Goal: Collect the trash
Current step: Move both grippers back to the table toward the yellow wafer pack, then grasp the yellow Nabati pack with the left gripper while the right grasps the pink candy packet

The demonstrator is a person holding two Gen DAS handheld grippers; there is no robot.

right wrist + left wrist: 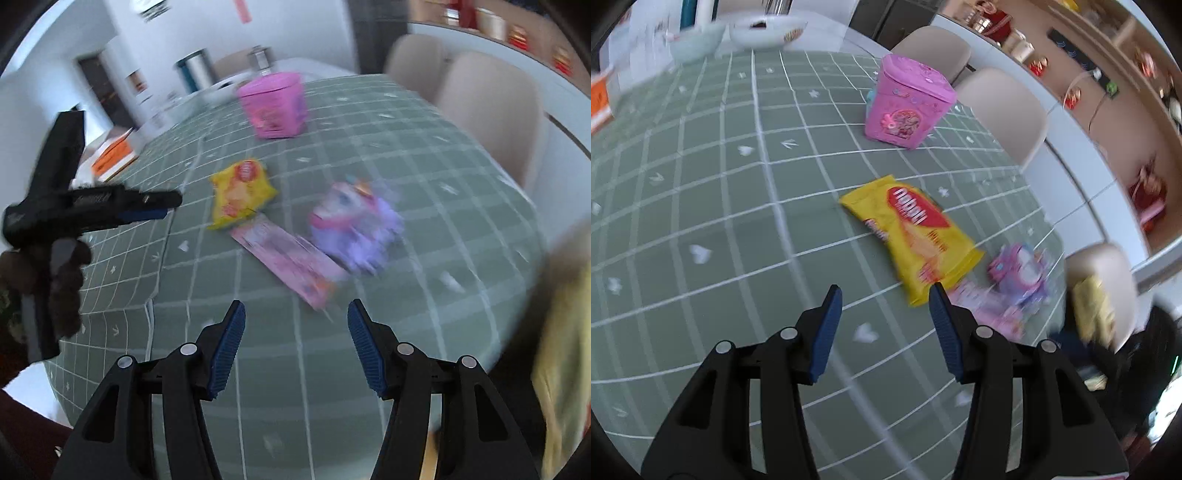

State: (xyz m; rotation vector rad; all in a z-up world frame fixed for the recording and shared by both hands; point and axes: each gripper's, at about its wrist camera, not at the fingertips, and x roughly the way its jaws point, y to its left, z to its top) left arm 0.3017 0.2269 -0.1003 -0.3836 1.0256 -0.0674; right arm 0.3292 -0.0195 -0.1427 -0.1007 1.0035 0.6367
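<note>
We had both claws spread wide and holding nothing: our left gripper (885, 291) hovered low over the green checked tablecloth (713, 206) with the yellow snack wrapper (916, 232) lying flat just ahead of its right fingertip. Our right gripper (295, 308) hung back, the pink flat packet (288, 254) just ahead of it, touching the wrapper's near edge. Beside that sat what looked like a purple toy (354, 229), badly blurred, and the pink bin (908, 101) stood upright farther back, well apart.
</note>
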